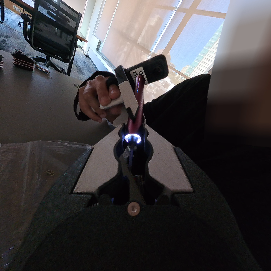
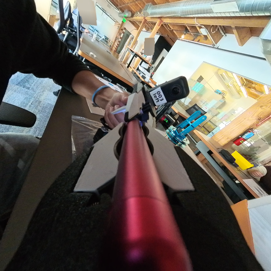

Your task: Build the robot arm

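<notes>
My left gripper (image 1: 132,129) is shut on a small dark part with blue pieces (image 1: 130,176) that sits between its white fingers (image 1: 102,164). My right gripper (image 2: 134,127) is shut on a red powered screwdriver (image 2: 136,190) that lies along its fingers. The two grippers meet tip to tip above the table. In the left wrist view the screwdriver (image 1: 137,102) points into my left gripper, with its lit ring tip (image 1: 133,138) right against the held part. The right gripper (image 1: 132,117) and a hand (image 1: 93,96) show behind it. The left gripper (image 2: 139,117) shows beyond the screwdriver's tip.
A brown table (image 1: 36,102) carries a clear plastic bag (image 1: 29,161), a few small screws (image 1: 50,172) and a stack of dark parts (image 1: 23,61). A black office chair (image 1: 54,32) stands behind. A blue metal arm on a round base (image 2: 184,127) stands to the right.
</notes>
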Available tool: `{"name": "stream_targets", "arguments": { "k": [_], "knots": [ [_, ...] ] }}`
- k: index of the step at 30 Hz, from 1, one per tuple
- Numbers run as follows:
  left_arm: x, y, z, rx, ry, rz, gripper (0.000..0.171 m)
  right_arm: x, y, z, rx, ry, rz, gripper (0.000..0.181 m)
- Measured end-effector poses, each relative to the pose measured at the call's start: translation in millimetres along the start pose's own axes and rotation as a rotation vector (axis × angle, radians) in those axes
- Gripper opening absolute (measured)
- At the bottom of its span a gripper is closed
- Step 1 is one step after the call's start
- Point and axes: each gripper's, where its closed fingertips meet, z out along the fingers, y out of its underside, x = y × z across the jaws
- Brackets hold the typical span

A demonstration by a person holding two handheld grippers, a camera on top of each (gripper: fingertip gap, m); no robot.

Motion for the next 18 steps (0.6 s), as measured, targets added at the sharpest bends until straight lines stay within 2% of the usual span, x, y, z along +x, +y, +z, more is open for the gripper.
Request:
{"name": "stream_targets", "arguments": {
  "k": [11,18],
  "knots": [
    [-2.0,-0.2,3.8,-0.011,-0.013,0.000,0.021,-0.5,2.9,-5.4,-0.027,-0.009,0.002,0.023],
    [5.9,-2.1,7.1,-0.013,0.042,-0.096,0.020,-2.6,-6.3,-7.0,-0.018,-0.015,0.011,0.020]
  ]
}}
